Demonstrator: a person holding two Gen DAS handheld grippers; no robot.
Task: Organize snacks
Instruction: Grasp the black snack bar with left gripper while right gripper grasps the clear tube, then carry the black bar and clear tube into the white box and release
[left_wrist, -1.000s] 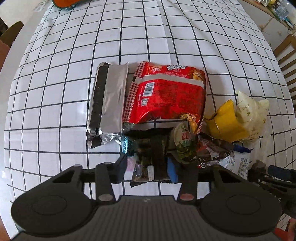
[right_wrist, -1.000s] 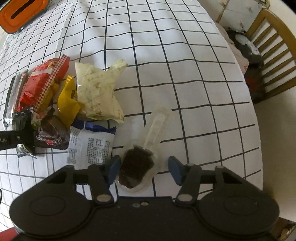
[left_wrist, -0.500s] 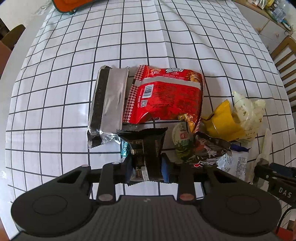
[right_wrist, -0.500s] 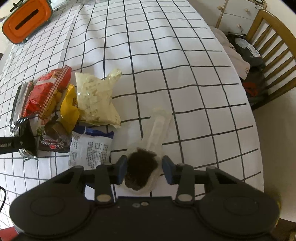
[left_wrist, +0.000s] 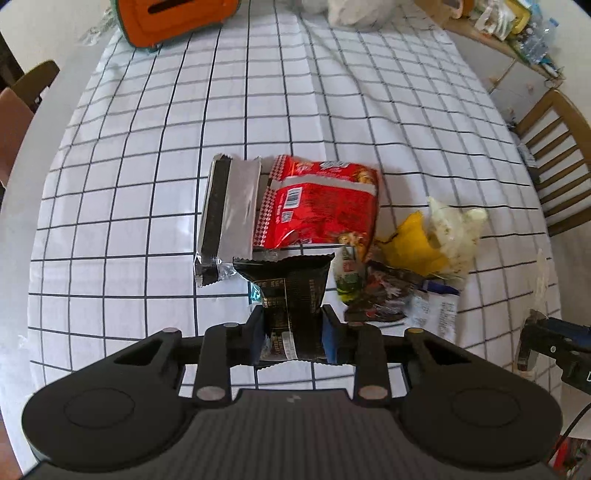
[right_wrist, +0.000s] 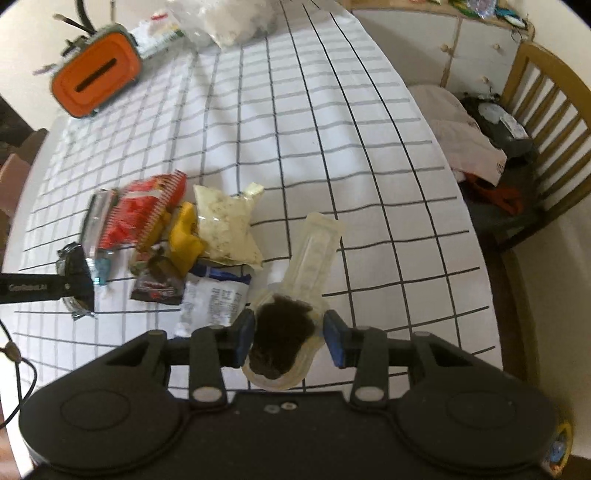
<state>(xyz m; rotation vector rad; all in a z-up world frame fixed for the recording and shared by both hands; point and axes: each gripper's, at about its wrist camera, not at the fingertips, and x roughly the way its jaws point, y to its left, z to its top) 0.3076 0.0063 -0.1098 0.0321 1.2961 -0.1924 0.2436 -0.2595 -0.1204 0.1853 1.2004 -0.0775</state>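
A black packet (left_wrist: 291, 295) is clamped in the left tongs (left_wrist: 293, 338) and a clear pouch (right_wrist: 295, 302) in the right tongs (right_wrist: 290, 338), above the bench (left_wrist: 147, 184). Other snacks (left_wrist: 321, 206) remain heaped; sorting appears barely begun.

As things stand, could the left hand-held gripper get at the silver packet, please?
Probably not yet: the left hand-held gripper is shut on the black packet. The silver packet lies uncovered on the tablecloth just ahead and to the left, so the way looks free once the black packet is released.
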